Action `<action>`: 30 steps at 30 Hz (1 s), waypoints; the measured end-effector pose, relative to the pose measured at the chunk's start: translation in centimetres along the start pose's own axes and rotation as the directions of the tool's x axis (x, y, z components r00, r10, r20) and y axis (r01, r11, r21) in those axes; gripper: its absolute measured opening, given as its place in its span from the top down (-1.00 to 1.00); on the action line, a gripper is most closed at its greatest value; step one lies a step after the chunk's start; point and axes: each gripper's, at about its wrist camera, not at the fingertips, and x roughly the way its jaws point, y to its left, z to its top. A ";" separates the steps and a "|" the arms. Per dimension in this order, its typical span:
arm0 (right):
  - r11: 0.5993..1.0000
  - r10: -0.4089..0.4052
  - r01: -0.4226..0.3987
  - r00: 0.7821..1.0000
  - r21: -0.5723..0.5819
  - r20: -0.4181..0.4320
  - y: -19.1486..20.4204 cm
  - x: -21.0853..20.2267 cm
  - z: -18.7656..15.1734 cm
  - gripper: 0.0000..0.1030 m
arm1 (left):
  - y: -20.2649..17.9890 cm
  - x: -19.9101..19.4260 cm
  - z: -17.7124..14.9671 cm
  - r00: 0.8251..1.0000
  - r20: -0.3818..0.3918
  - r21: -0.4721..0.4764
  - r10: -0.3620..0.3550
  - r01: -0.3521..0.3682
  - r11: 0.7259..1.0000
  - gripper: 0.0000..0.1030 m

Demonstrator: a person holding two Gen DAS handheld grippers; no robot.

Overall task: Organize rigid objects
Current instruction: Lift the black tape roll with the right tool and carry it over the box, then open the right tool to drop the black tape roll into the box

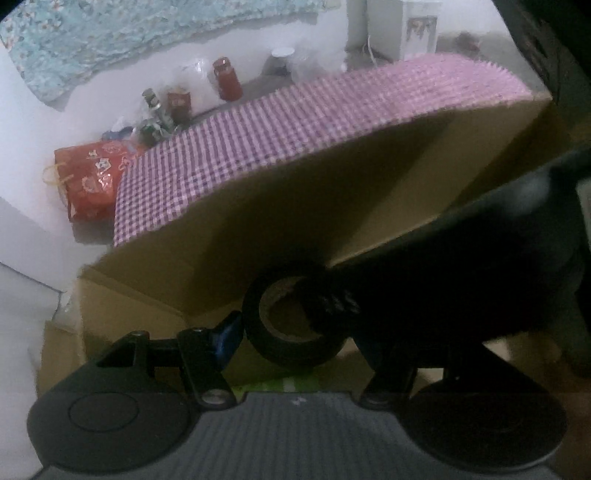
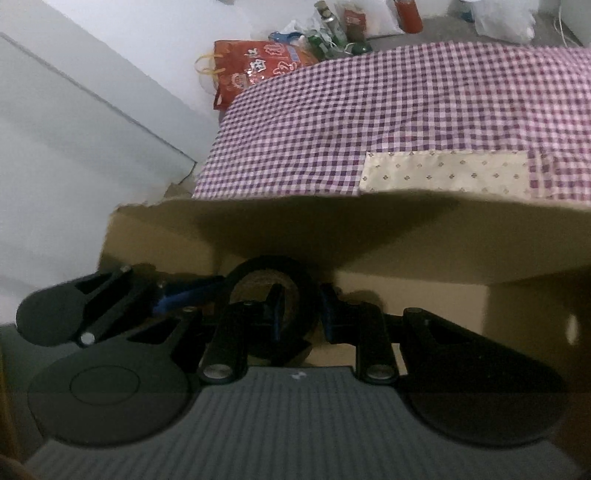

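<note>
Black tape roll (image 1: 291, 325) in both hand-held grippers

A roll of tape (image 1: 291, 325) sits between both grippers' fingers, inside a cardboard box (image 1: 147, 280). Behind the box lies a checked cloth (image 2: 369, 122). Beyond it stand a gift bag (image 2: 251, 70) and bottles (image 2: 332, 26)

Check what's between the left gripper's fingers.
A black tape roll, over the box, in the left wrist view. One finger touches it; the other is hidden.
</note>
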 end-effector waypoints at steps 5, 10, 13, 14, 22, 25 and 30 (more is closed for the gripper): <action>0.998 0.025 -0.025 1.000 0.061 0.006 -0.8 1.3 0.4 0.42 | -0.4 0.9 -0.2 1.000 -0.004 0.011 0.031 -0.031 0.999 -0.32; 0.994 -0.007 0.005 1.000 0.113 0.023 -0.8 -0.3 0.3 0.28 | 0.3 -0.7 -0.1 0.999 0.027 -0.013 0.041 -0.041 0.999 -0.33; 0.991 0.012 -0.020 0.998 0.136 0.054 -0.8 -2.4 0.0 0.22 | 0.8 -2.7 -0.6 0.998 0.057 -0.040 0.032 -0.030 0.999 -0.34; 0.989 0.025 -0.034 0.997 0.142 0.067 -0.7 -3.5 -0.4 0.22 | 0.9 -3.4 -0.7 0.997 0.067 -0.047 0.026 -0.023 0.999 -0.34; 0.976 0.145 -0.175 0.966 0.130 0.214 1.2 -14.1 -5.3 0.17 | 1.5 -12.2 -4.6 0.973 0.228 -0.039 -0.020 0.030 0.999 -0.49; 0.973 0.179 -0.211 0.945 0.095 0.272 1.4 -18.3 -8.9 0.09 | 0.3 -16.0 -8.2 0.948 0.317 -0.007 -0.020 0.023 1.000 -0.56; 0.973 0.196 -0.225 0.916 0.044 0.349 1.1 -23.0 -16.7 0.00 | -2.0 -19.7 -14.8 0.908 0.413 -0.004 -0.066 0.074 0.997 -0.59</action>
